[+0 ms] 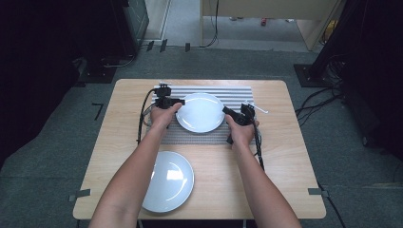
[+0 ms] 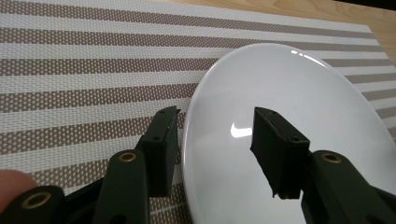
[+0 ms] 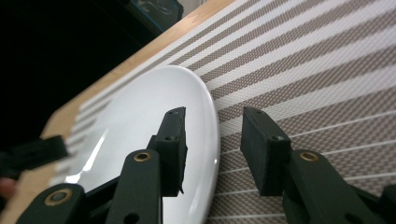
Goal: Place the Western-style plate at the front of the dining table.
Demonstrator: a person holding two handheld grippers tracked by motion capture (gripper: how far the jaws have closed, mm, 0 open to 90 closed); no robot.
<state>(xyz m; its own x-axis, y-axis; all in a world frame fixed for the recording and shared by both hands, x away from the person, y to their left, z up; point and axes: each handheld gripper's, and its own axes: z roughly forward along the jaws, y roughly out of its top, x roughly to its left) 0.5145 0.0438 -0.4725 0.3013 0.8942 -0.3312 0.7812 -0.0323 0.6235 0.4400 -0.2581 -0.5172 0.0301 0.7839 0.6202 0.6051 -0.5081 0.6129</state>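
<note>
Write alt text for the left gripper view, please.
The left gripper straddles the rim of a white plate, jaws open with a gap on both sides. The plate rests on a brown-and-white striped placemat on a wooden table.

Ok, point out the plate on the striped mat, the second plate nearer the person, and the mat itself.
plate on the mat (image 1: 200,113): high view, middle of its white face.
second plate (image 1: 168,183): high view, middle of its face, on the bare wood.
striped mat (image 1: 237,91): high view, bare far-right corner.
</note>
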